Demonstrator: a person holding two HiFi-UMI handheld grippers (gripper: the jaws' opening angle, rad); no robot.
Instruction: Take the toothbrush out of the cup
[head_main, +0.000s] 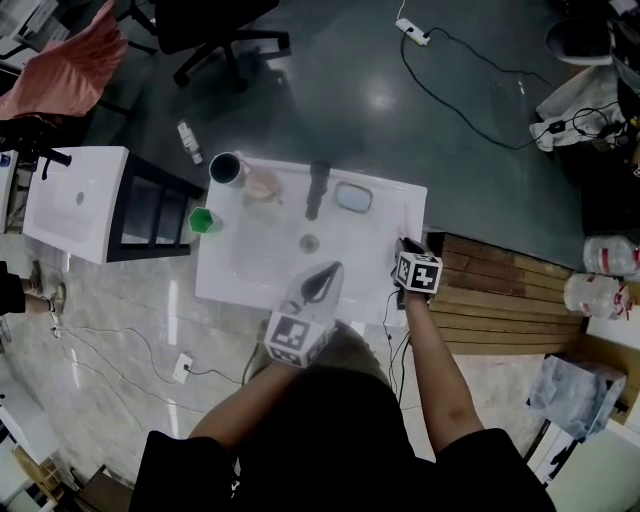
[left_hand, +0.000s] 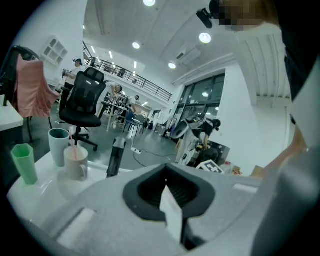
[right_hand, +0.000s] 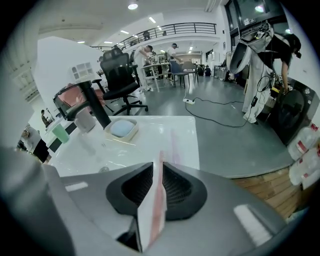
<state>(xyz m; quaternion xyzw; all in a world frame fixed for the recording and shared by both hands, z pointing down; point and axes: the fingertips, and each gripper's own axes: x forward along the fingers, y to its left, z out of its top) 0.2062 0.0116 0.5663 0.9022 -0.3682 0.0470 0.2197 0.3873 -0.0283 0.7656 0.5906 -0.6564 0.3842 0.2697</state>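
My right gripper (right_hand: 158, 175) is shut on a thin pink toothbrush (right_hand: 162, 153), whose tip sticks out past the jaws above the white sink top (right_hand: 150, 137). In the head view this gripper (head_main: 403, 243) is at the sink's right edge. A faint pink streak lies on the glossy top just beyond it. The pale mug (head_main: 262, 187) stands at the back left beside a dark-rimmed cup (head_main: 227, 168). A thin pink stick shows at the mug's (left_hand: 75, 164) rim. My left gripper (left_hand: 167, 187) is shut on nothing, over the sink's front edge (head_main: 325, 275).
A black faucet (head_main: 316, 188) stands at the back middle, a soap dish (head_main: 353, 197) to its right and a green cup (head_main: 203, 220) at the left edge. A white cabinet (head_main: 75, 200) is left of the sink (head_main: 240, 270), wooden slats (head_main: 500, 300) to the right.
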